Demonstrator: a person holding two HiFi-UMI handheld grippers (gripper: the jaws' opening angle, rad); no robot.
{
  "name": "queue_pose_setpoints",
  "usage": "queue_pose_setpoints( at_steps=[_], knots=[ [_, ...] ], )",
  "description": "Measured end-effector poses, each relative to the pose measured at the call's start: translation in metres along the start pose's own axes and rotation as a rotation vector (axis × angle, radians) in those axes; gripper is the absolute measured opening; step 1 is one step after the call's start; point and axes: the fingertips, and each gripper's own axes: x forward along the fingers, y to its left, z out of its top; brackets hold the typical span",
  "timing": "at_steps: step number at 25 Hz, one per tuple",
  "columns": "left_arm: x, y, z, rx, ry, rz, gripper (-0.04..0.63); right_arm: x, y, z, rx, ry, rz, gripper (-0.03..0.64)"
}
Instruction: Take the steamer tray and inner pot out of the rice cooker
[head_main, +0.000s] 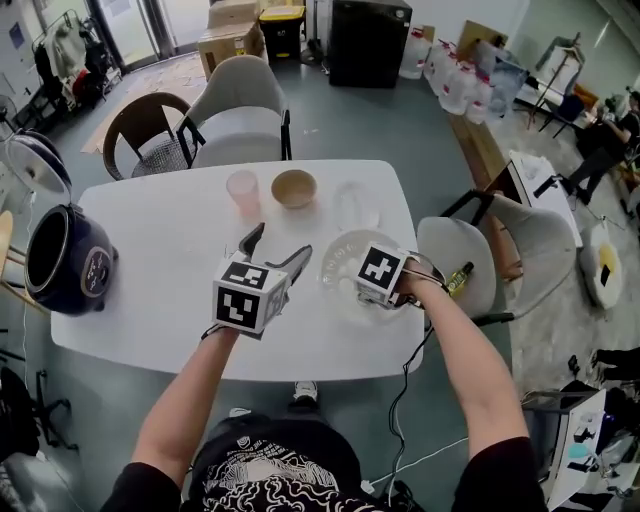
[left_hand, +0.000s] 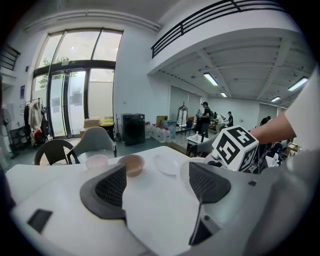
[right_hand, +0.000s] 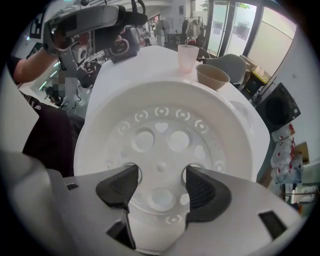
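White perforated plastic steamer tray (right_hand: 165, 135) already out on tabletop (head_main: 160, 240)
I'm hovering left tool (left_hand: 157, 184) and right tool (right_hand: 160, 181) open (both empty); the inner pot is seemingly waiting in the navy rice cooker (head_main: 72, 272).

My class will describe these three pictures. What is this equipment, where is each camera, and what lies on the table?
A person, not a robot, holds a two-jaw tool in each hand. One camera looks down from the head; one rides on each tool. An open rice cooker stands at the table's left edge; a pink cup, a tan bowl, a clear plate and a steamer tray lie on it. The left tool is open and empty; the right tool hangs open over the tray, gripping nothing.
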Motion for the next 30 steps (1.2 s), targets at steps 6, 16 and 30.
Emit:
queue_pose_setpoints(
  at_steps=[6,16,30],
  knots=[
    [0.003,0.002,-0.005,0.017,0.026,0.024,0.383,0.013,-0.001,0.0,-0.06,0.014,0.005,0.314],
    [0.004,0.006,-0.014,0.018,0.049,0.031,0.383,0.028,-0.007,-0.013,-0.062,0.064,-0.031,0.316],
    [-0.009,0.002,-0.023,0.017,0.055,0.049,0.383,0.03,0.001,-0.011,-0.088,0.024,-0.022,0.327]
  ],
)
